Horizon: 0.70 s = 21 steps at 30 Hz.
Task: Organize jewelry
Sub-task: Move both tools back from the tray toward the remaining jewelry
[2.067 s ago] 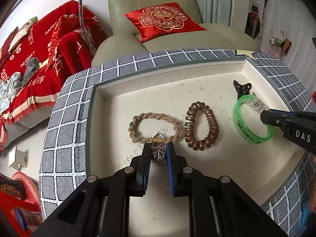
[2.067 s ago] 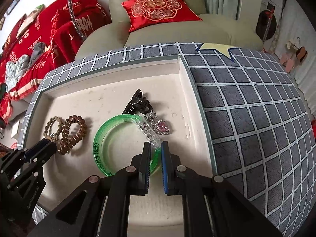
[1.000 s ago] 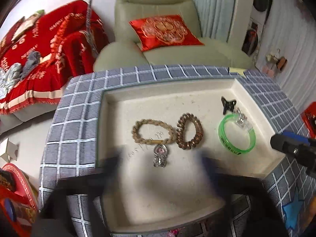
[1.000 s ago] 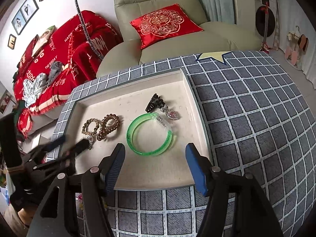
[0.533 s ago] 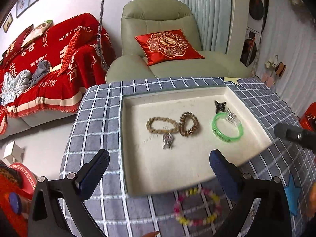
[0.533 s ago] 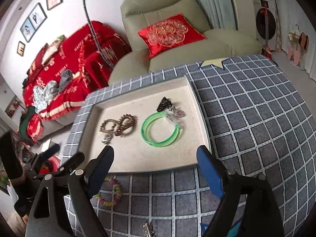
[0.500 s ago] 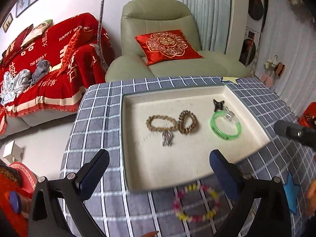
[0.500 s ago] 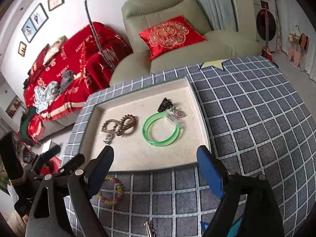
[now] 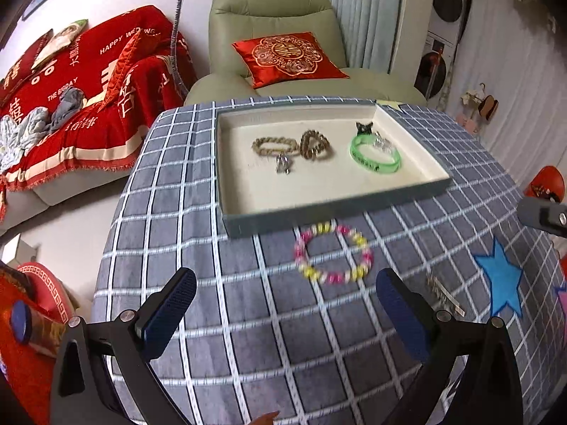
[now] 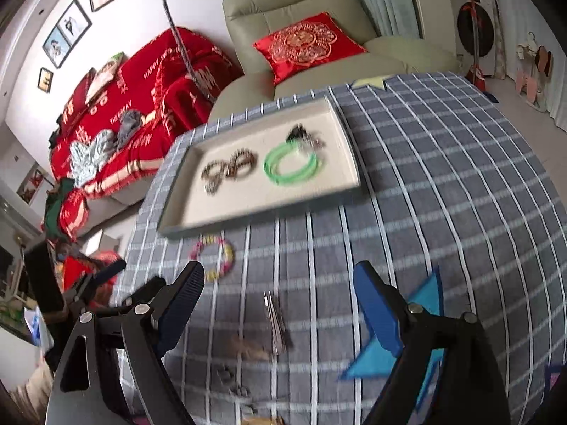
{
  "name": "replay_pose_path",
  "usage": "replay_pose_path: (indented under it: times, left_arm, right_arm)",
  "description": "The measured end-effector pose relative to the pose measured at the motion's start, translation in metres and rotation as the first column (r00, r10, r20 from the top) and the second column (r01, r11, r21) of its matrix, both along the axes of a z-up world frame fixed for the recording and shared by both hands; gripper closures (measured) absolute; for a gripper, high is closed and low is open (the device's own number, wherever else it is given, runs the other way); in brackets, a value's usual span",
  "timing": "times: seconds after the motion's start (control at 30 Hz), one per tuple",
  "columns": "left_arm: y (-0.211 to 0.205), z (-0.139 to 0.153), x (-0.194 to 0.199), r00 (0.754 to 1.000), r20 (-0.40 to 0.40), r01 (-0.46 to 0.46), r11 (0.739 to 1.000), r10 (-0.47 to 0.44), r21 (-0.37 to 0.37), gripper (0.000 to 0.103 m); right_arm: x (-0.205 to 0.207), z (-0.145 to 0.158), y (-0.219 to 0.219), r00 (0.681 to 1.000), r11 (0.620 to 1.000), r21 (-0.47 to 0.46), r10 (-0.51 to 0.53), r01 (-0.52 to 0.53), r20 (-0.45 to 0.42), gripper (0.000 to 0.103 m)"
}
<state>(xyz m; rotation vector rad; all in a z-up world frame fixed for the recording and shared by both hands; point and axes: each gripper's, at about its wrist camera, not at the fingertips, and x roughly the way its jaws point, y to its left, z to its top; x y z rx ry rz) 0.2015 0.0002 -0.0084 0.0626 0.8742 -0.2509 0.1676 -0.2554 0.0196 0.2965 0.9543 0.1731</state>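
Red embroidered cushion [image 9: 288, 56] on green armchair [image 9: 273, 10], red blanket-draped sofa [image 9: 71, 81] beside it.

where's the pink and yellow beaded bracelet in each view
Left wrist view: the pink and yellow beaded bracelet lies right of centre on the grey checked tablecloth, just in front of the near rim of the shallow cream-lined tray.
Right wrist view: the bracelet lies left of centre, blurred, below the tray.
Shared landmark: the translucent green bangle inside the tray.

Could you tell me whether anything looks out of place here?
Yes: the beaded bracelet and a metal hair clip lie on the tablecloth, outside the tray that holds the other pieces.
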Motion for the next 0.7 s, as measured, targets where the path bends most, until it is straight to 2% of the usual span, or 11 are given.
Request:
replay_pose_path:
  times: [0.27, 0.57, 0.63, 0.7]
  left_arm:
    - [0.012, -0.022, -0.008, 0.995, -0.088, -0.057, 0.998, 0.054, -0.032, 0.0]
    - [0.013, -0.032, -0.01, 0.988, -0.131, -0.095, 0.994, 0.087, -0.056, 0.0]
    - [0.013, -0.032, -0.008, 0.987, -0.131, -0.099, 0.993, 0.09, -0.061, 0.0]
    - [0.012, -0.033, -0.006, 0.987, -0.133, -0.102, 0.993, 0.093, -0.064, 0.0]
  right_arm:
    - [-0.057, -0.037, 0.016, 0.995, 0.997, -0.068, 0.042, -0.048, -0.093, 0.015]
    - [-0.093, -0.061, 0.027, 0.988, 0.988, -0.134, 0.051, -0.071, -0.149, 0.015]
    - [-0.098, -0.063, 0.031, 0.987, 0.984, -0.157, 0.059, -0.083, -0.152, 0.016]
    - [-0.101, -0.067, 0.036, 0.985, 0.978, -0.182, 0.072, -0.101, -0.159, 0.022]
